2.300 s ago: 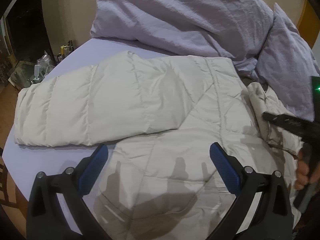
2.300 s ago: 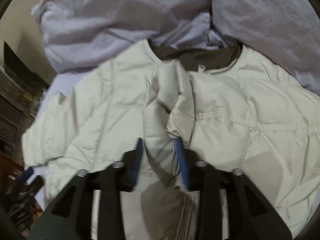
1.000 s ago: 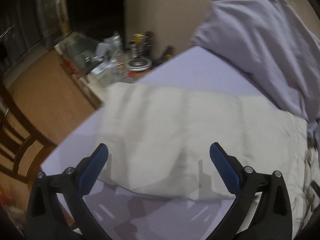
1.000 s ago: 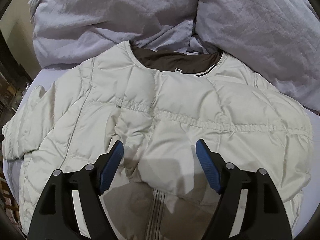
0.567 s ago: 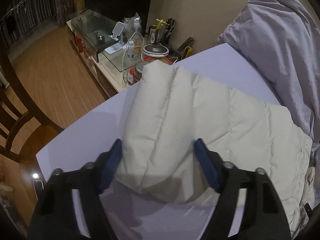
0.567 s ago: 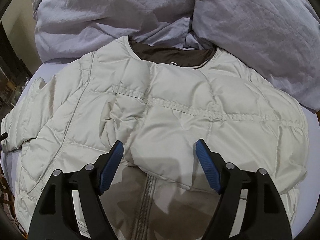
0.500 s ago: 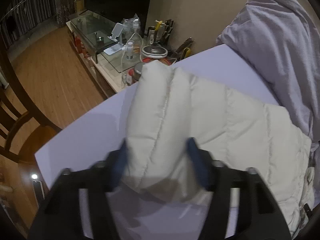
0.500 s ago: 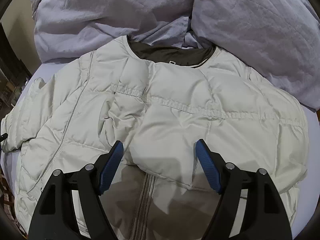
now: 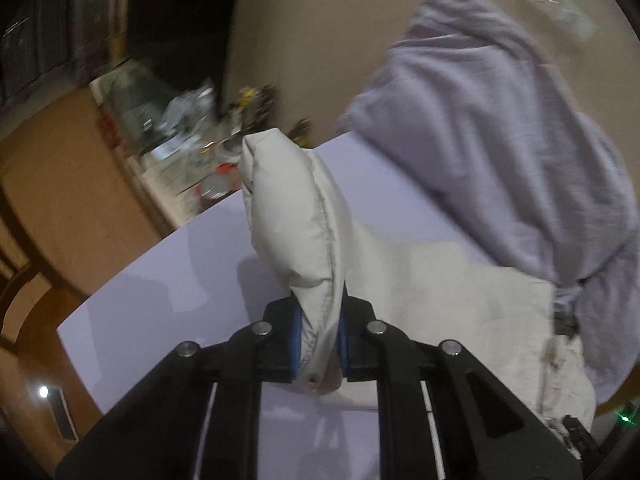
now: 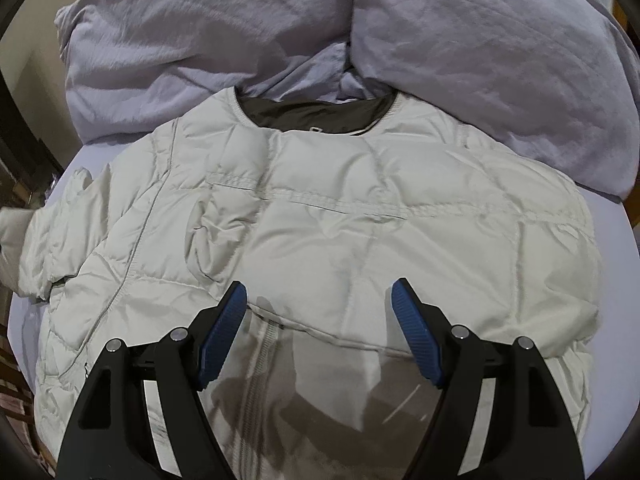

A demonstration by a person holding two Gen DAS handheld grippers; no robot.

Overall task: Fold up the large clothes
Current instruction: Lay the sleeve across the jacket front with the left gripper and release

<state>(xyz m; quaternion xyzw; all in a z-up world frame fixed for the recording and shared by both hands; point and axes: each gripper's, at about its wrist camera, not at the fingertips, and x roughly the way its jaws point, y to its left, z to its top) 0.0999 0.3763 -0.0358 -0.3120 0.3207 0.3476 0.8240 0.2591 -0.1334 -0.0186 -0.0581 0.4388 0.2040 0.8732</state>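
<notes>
A cream quilted puffer jacket point(image 10: 360, 224) lies front-up on a lilac bed sheet point(image 10: 624, 264), its dark-lined collar toward the pillows. My right gripper point(image 10: 320, 320) is open and empty, hovering over the jacket's zipper and lower chest. My left gripper point(image 9: 319, 344) is shut on the end of the jacket's sleeve point(image 9: 296, 216) and holds it lifted above the sheet point(image 9: 180, 272); the rest of the jacket point(image 9: 460, 312) lies to the right in that view.
A rumpled lilac duvet and pillow point(image 10: 280, 28) lie just behind the collar and show in the left wrist view point(image 9: 500, 140). Beyond the bed's left edge are a cluttered glass side table point(image 9: 176, 136), wooden floor point(image 9: 60, 184) and a wall.
My left gripper closed on the sleeve end and raised it off the sheet. My right gripper stayed open and barely moved over the jacket front.
</notes>
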